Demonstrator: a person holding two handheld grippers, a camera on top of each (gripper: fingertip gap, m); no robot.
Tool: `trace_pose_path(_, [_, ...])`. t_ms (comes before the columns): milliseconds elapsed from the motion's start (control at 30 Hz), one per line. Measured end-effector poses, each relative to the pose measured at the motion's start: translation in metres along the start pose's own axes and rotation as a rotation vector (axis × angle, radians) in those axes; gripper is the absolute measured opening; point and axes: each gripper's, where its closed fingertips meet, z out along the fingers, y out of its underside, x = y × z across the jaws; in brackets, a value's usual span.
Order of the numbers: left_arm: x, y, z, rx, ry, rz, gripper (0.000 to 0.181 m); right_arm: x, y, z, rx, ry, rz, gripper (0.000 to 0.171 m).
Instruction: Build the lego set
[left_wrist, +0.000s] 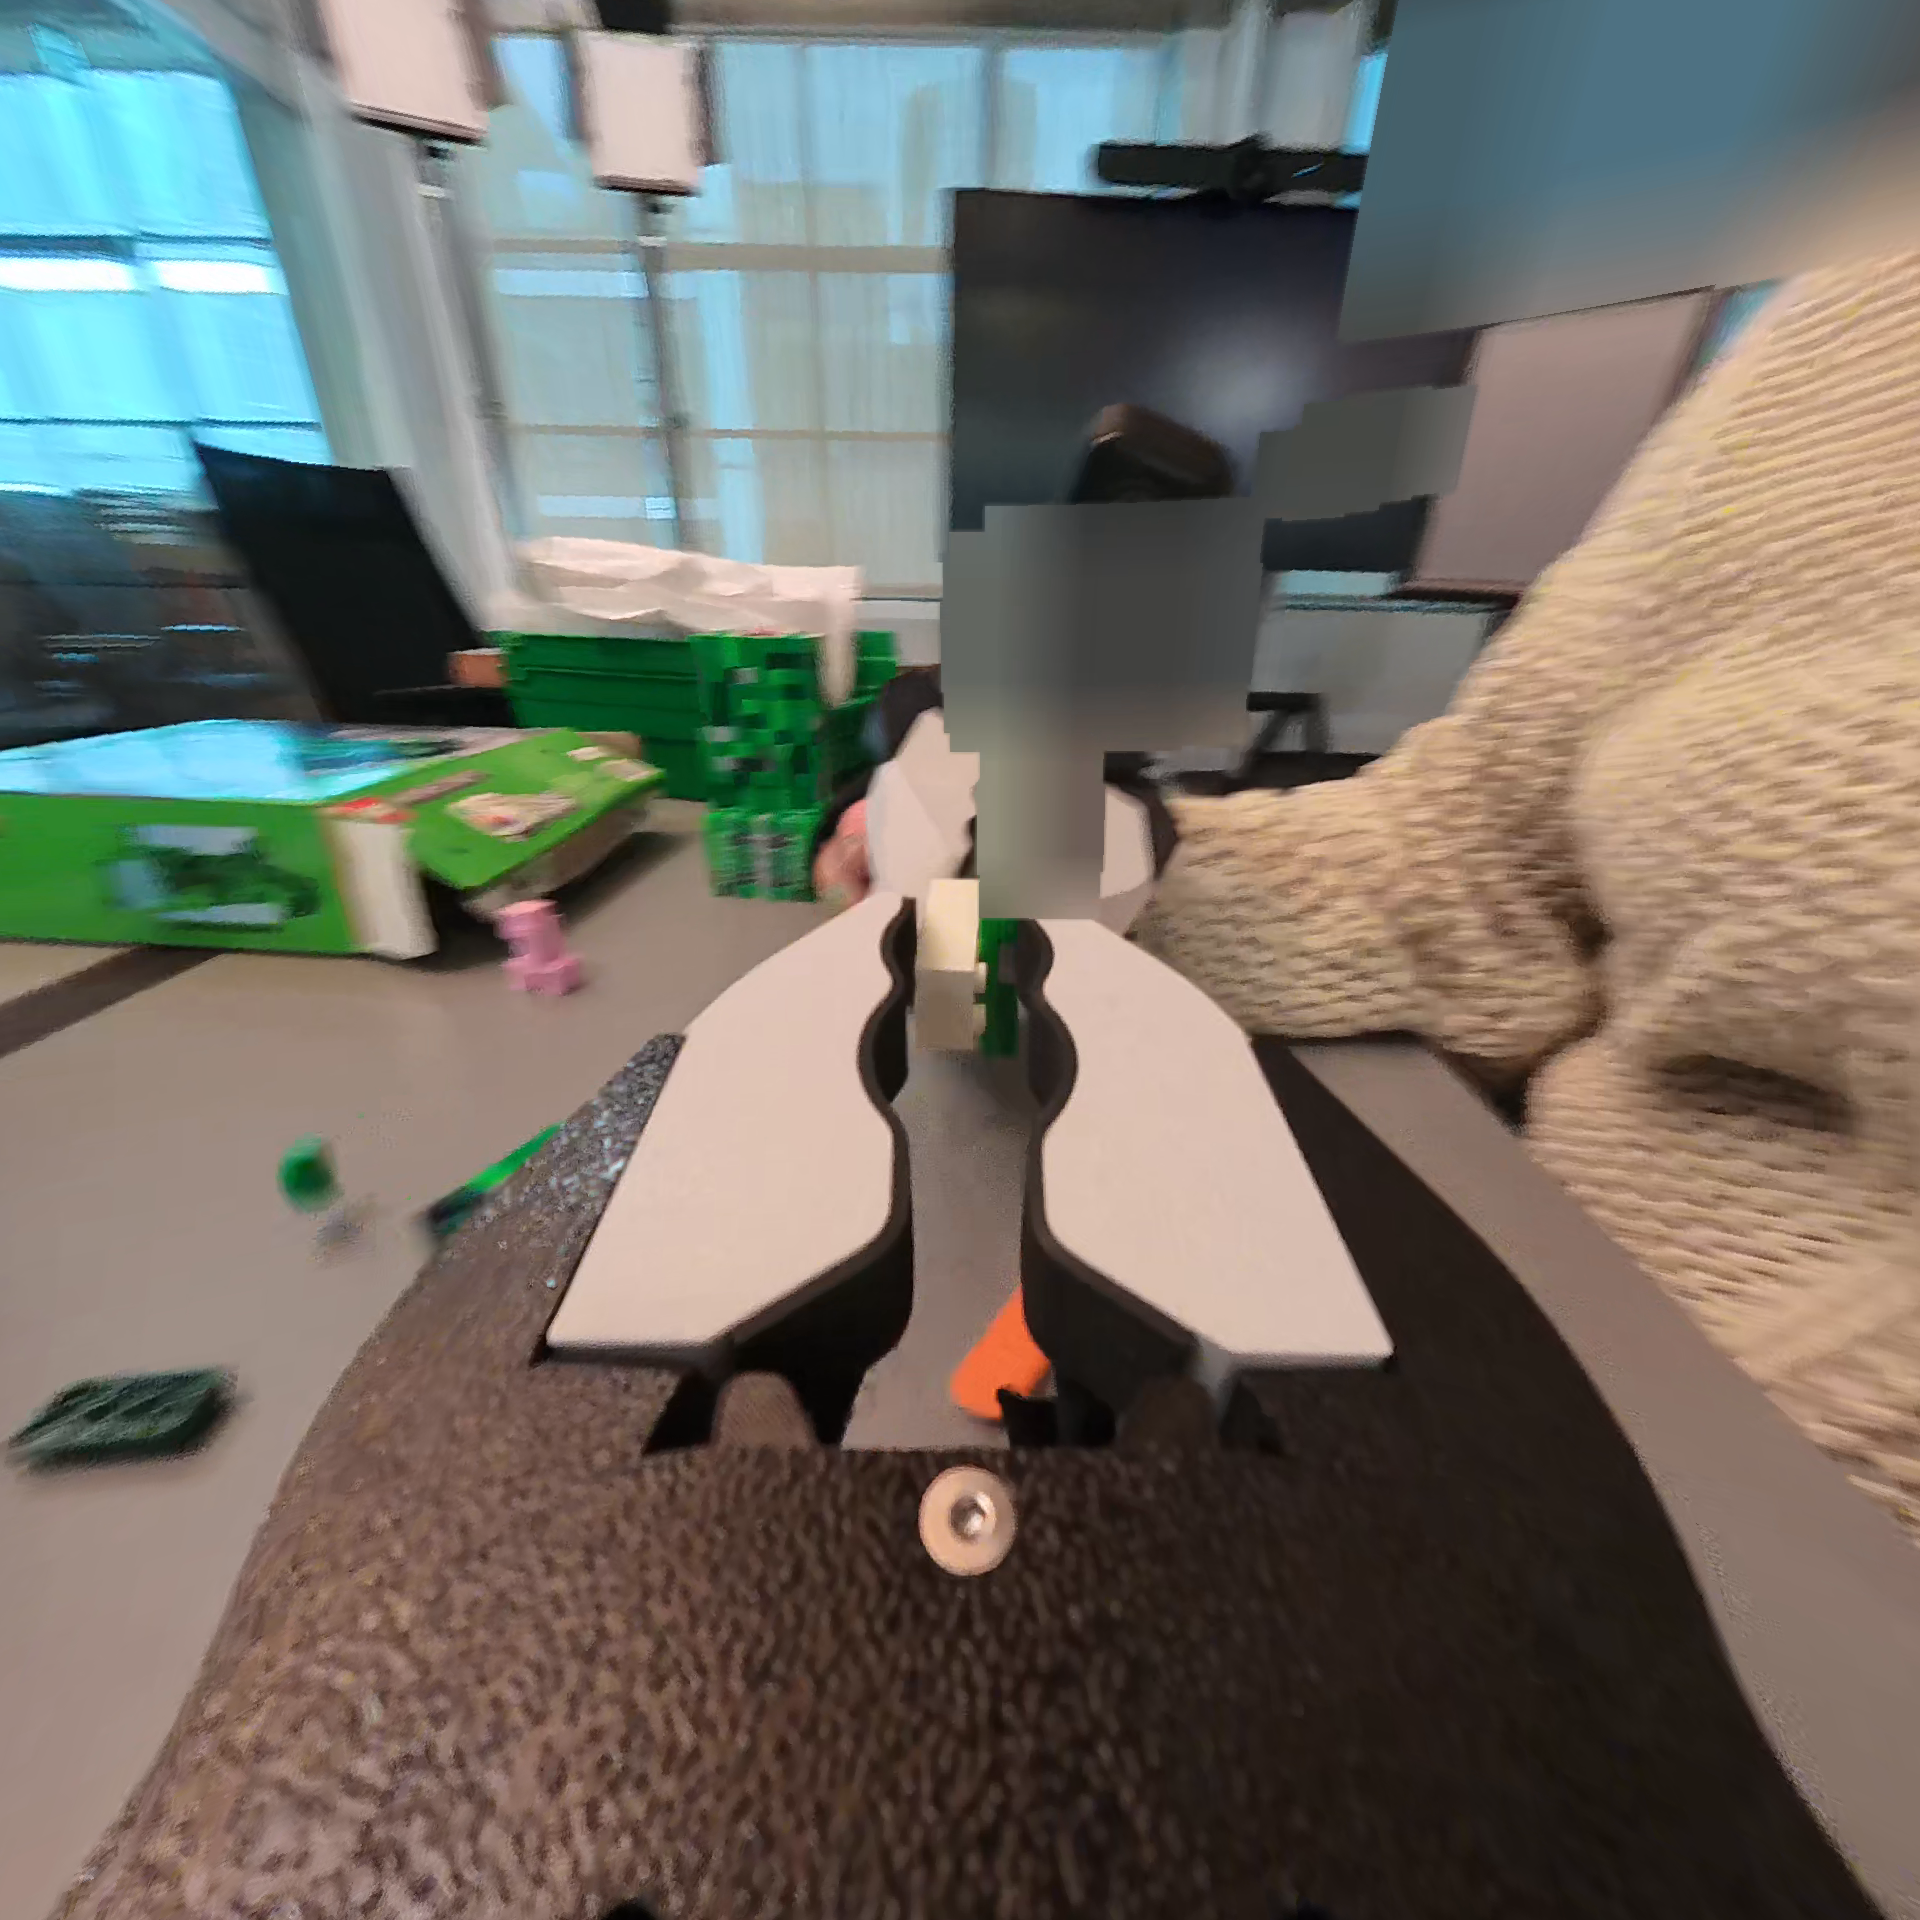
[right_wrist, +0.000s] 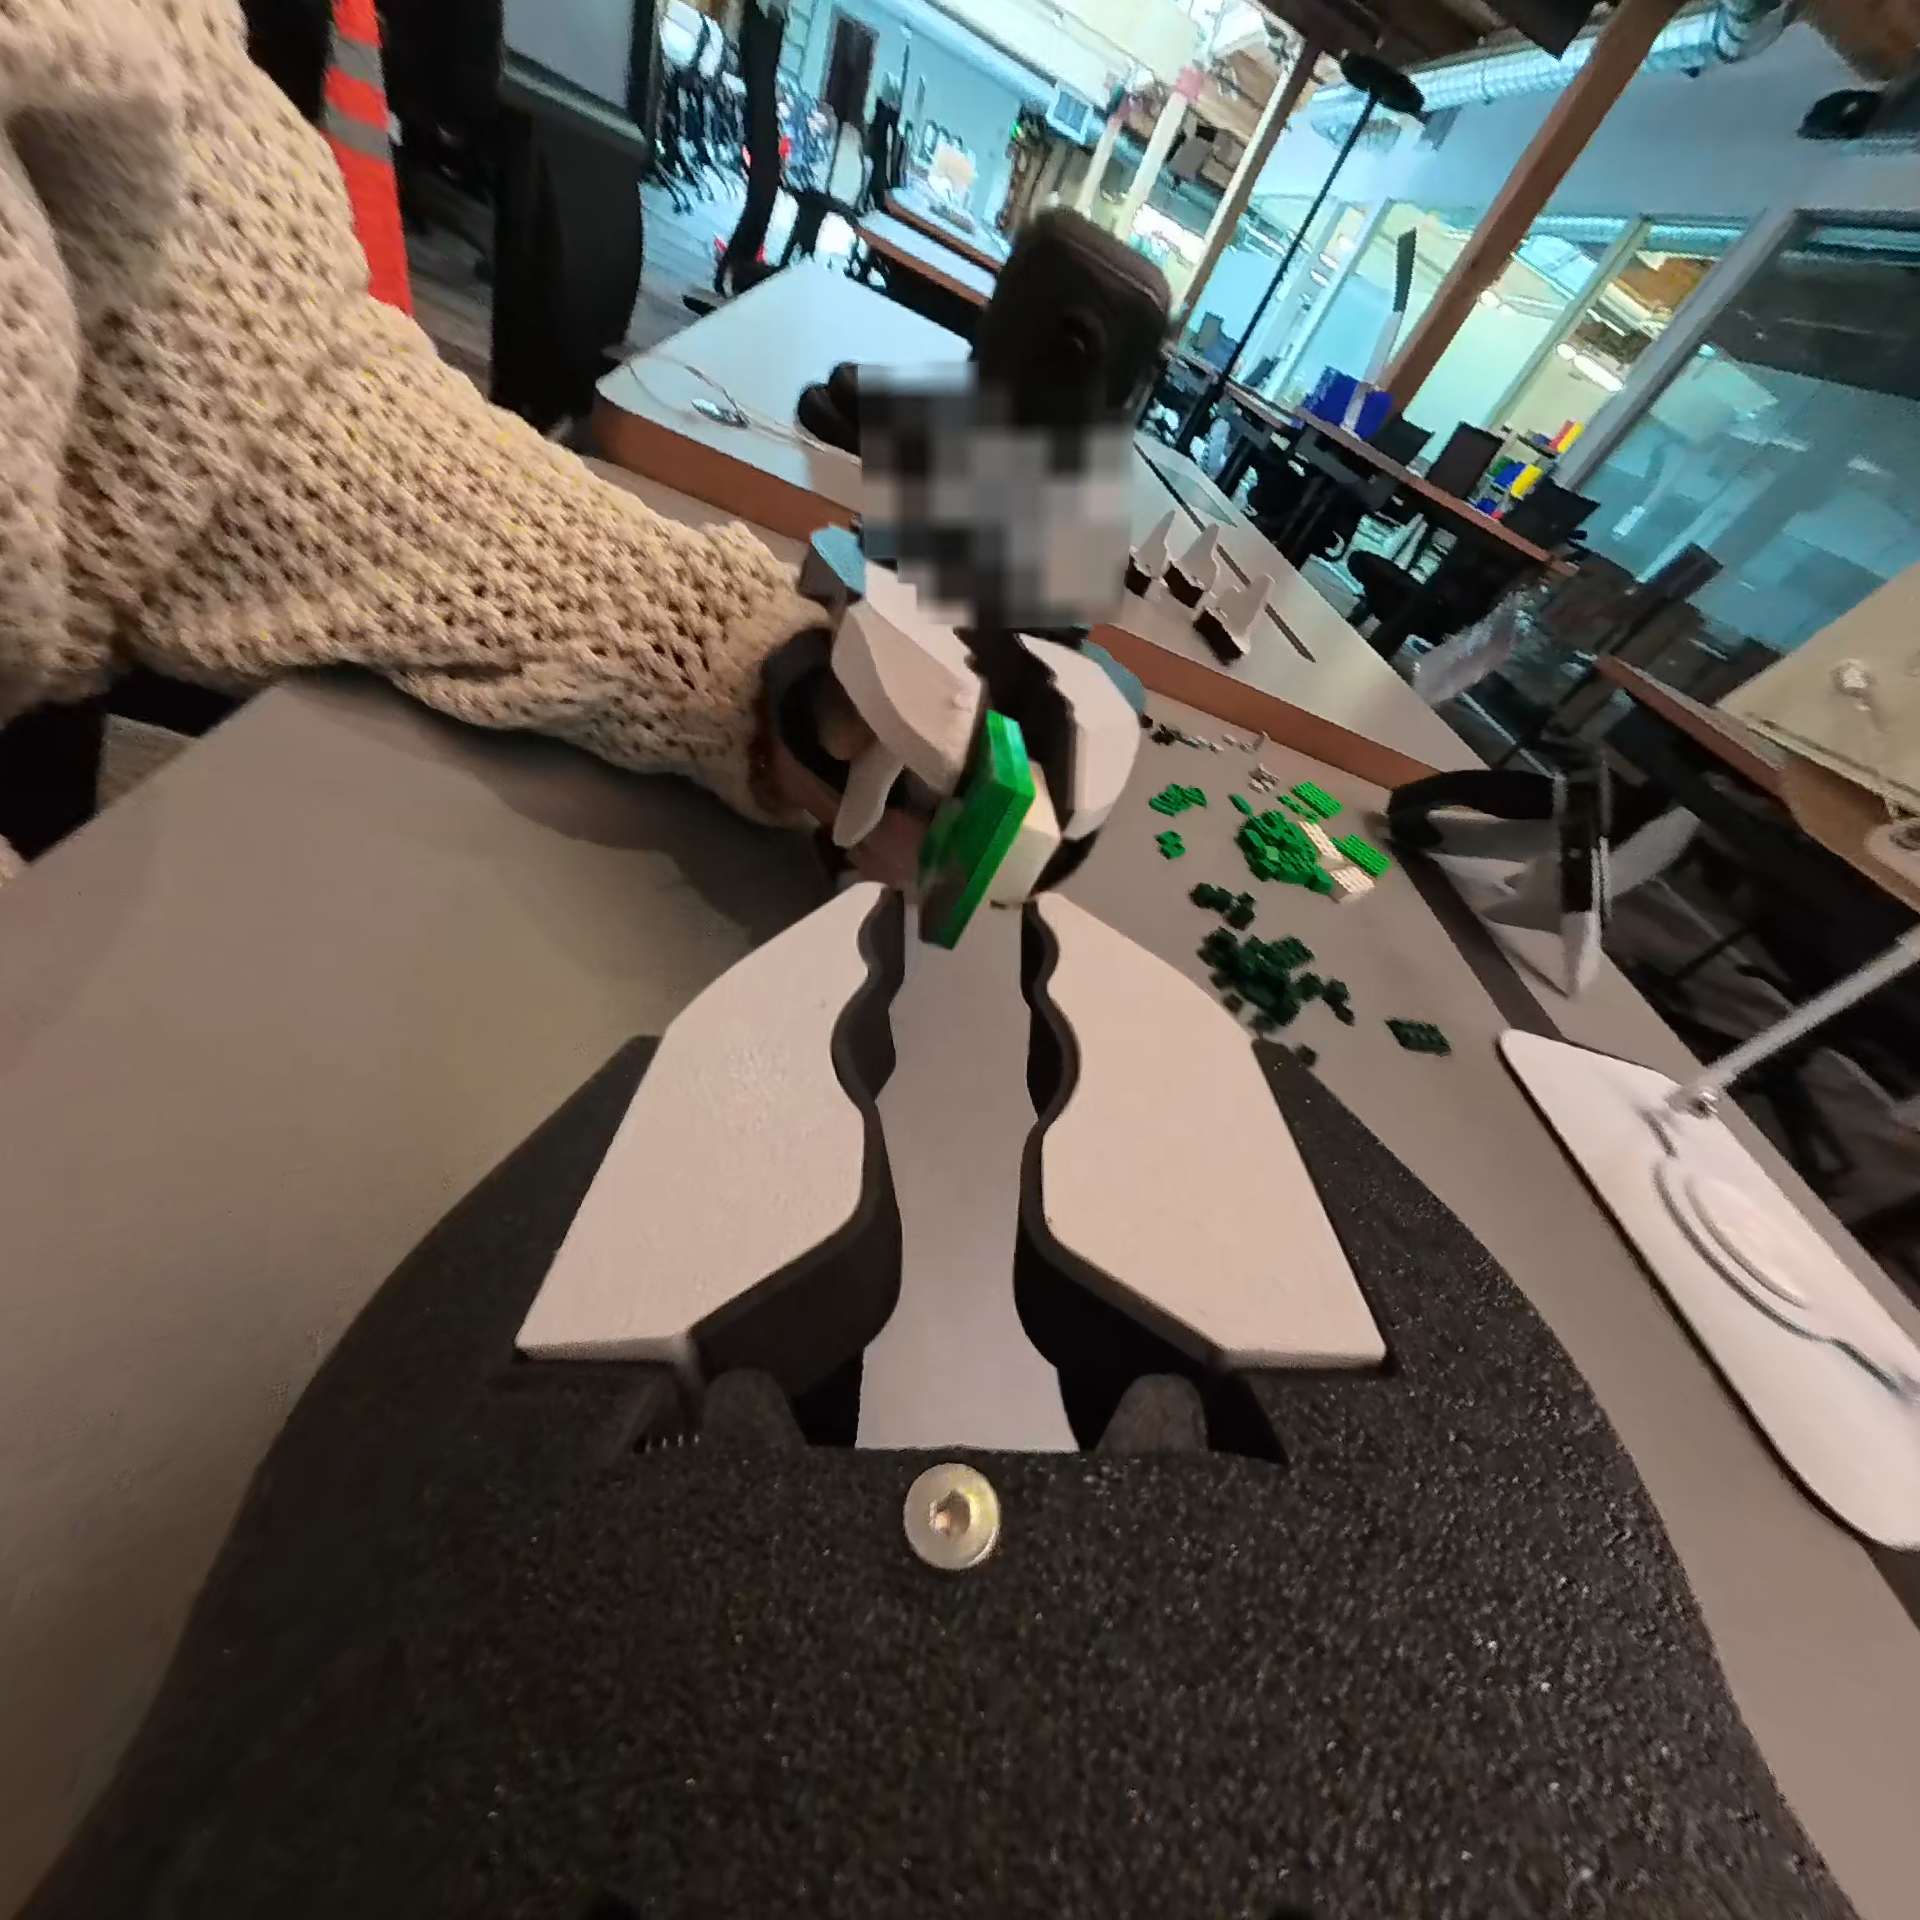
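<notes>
My left gripper (left_wrist: 968, 971) is shut on a small lego assembly (left_wrist: 966, 982), a white brick joined to a green plate, held above the grey table (left_wrist: 208, 1039). In the right wrist view the same assembly (right_wrist: 982, 831) sits tilted between the left gripper's white fingers (right_wrist: 904, 696). My right gripper (right_wrist: 961, 914) faces it tip to tip. Its jaws stand a little apart, with the plate's lower corner between them and a gap on the right side. The far right gripper is mostly hidden by a blur patch in the left wrist view.
A green lego box (left_wrist: 260, 831), a pink figure (left_wrist: 540, 945) and a green built stack (left_wrist: 769, 748) stand at the back left. Loose green pieces (right_wrist: 1278, 842) and dark green ones (right_wrist: 1268, 977) lie to the right, near a white stand base (right_wrist: 1714, 1247). A knitted sleeve (right_wrist: 312, 520) reaches across. The grippers are tip to tip, or close to it.
</notes>
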Motion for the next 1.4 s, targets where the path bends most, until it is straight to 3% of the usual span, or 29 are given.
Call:
trace_pose_path(133, [-0.025,0.010,-0.004,-0.096,-0.203,0.182,0.019,0.031,0.014,-0.022,-0.029,0.125,0.058,0.021])
trace_pose_path(300, [-0.054,0.030,-0.012,-0.318,-0.453,0.558,0.019,0.082,0.055,-0.043,-0.118,0.403,0.228,0.015])
trace_pose_path(433, [-0.062,0.033,-0.016,-0.363,-0.511,0.681,0.018,0.109,0.083,-0.041,-0.274,0.434,0.276,0.015])
trace_pose_path(633, [-0.074,0.035,-0.024,-0.376,-0.572,0.694,0.018,0.160,0.126,-0.020,-0.508,0.321,0.513,0.020])
trace_pose_path(733, [-0.075,0.034,-0.023,-0.352,-0.564,0.665,0.019,0.173,0.141,-0.011,-0.648,0.173,0.316,0.027])
trace_pose_path(900, [-0.069,0.035,-0.018,-0.336,-0.521,0.641,0.018,0.182,0.153,-0.003,-0.729,-0.113,0.068,0.034])
trace_pose_path(1200, [-0.065,0.037,-0.015,-0.327,-0.481,0.606,0.018,0.187,0.183,0.004,-0.850,-0.348,0.067,0.029])
trace_pose_path(1400, [-0.063,0.035,-0.014,-0.309,-0.470,0.585,0.018,0.193,0.194,0.003,-0.924,-0.385,0.043,0.030])
